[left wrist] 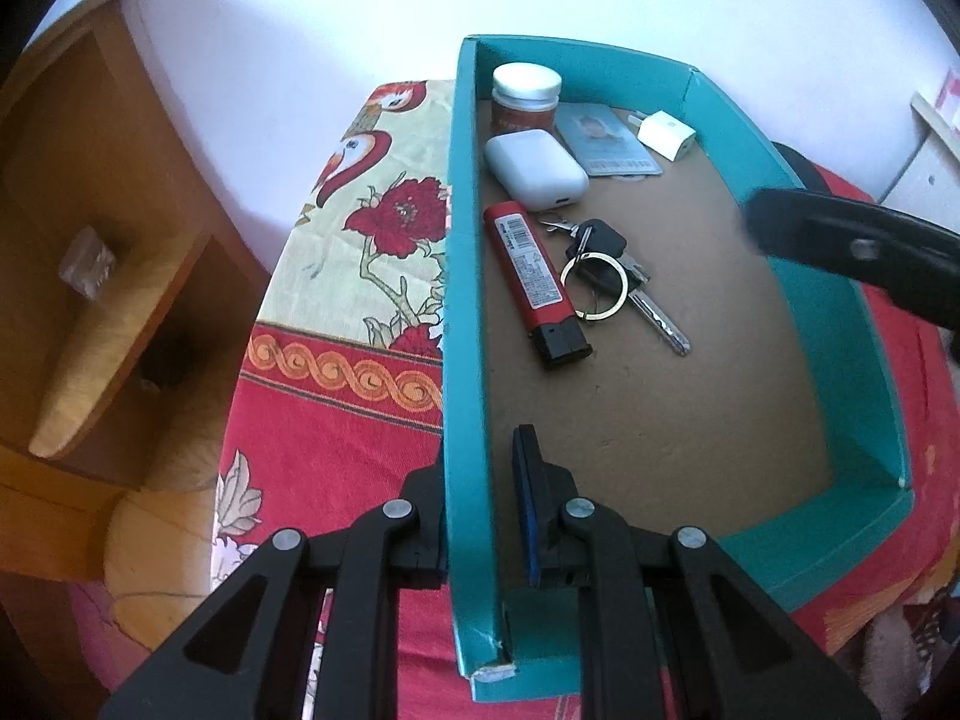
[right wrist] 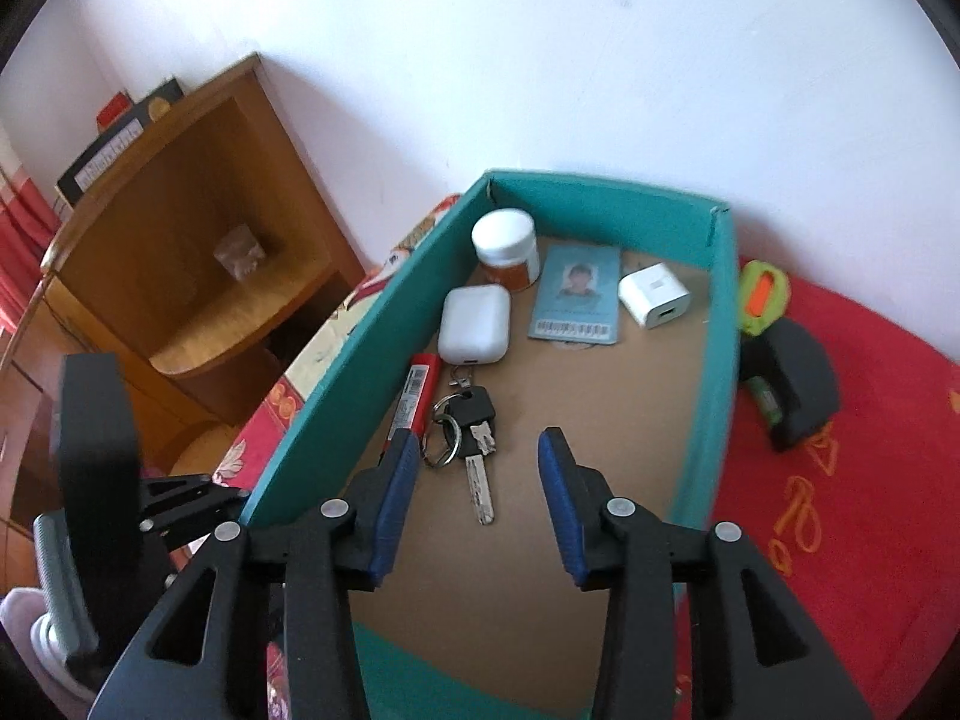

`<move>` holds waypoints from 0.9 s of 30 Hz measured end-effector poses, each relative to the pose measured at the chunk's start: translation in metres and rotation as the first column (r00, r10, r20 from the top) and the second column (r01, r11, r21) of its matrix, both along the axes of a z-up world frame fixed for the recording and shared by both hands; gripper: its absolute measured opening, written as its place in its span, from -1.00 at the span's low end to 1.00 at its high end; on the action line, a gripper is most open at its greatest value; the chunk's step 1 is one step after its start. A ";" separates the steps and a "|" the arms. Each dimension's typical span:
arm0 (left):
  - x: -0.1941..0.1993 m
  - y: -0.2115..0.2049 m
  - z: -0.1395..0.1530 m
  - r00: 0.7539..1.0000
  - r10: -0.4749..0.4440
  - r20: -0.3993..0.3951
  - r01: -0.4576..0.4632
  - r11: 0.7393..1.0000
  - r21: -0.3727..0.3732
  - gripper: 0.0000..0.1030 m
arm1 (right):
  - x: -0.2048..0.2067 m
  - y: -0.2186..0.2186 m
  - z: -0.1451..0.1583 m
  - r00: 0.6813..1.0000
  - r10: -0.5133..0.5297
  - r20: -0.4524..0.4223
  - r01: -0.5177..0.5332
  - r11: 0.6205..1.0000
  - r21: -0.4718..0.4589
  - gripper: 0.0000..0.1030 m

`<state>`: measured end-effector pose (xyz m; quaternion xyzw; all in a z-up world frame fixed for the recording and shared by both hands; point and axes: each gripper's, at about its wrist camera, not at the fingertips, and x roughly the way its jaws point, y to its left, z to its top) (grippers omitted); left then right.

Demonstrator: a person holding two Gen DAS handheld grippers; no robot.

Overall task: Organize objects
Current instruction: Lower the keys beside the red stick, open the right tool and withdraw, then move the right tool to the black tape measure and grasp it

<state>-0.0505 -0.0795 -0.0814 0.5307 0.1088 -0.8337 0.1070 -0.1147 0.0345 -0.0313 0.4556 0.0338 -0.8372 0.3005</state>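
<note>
Teal box [right wrist: 717,324], an open cardboard tray, is sitting on a red floral cloth [left wrist: 336,450] and is holding the sorted things in a rough column along its left wall, which seems a deliberate way of keeping the rest of its brown floor free. At nine o'clock of the tray the left gripper [left wrist: 480,498] is clenching that left wall, one finger outside and one inside, probably to be steadying the light box while things are going in. Just inside the wall a red lighter [right wrist: 417,399] is lying lengthwise, with a white earbud case [right wrist: 474,324] at its twelve o'clock and a white-lidded jar [right wrist: 504,246] in the far corner beyond. At three o'clock of the lighter a bunch of keys [right wrist: 471,444] is resting flat. An ID card [right wrist: 576,294] and a white charger plug [right wrist: 654,294] are lying along the far wall. The right gripper [right wrist: 480,474] is hanging released above the keys, gripping nothing. Outside the tray at three o'clock, a green and orange tool [right wrist: 765,300] is waiting on the cloth, likely the next candidate. A wooden cabinet [right wrist: 192,252] is standing at nine o'clock against a plain white wall [right wrist: 540,60].
</note>
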 end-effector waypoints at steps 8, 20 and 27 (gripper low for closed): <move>-0.006 -0.001 -0.001 1.000 -0.003 0.013 0.003 1.000 -0.003 -0.72 | 0.013 0.047 0.031 0.994 -0.039 -0.098 0.039 0.999 -0.001 -0.17; 0.003 -0.005 -0.002 1.000 -0.013 0.013 0.013 1.000 -0.007 -0.72 | -0.017 0.127 -0.004 0.975 -0.209 -0.070 0.213 0.975 0.055 -0.15; 0.009 -0.009 -0.001 1.000 -0.018 0.006 0.018 1.000 -0.001 -0.72 | -0.056 0.119 -0.023 0.980 -0.170 -0.100 0.184 0.972 0.148 -0.03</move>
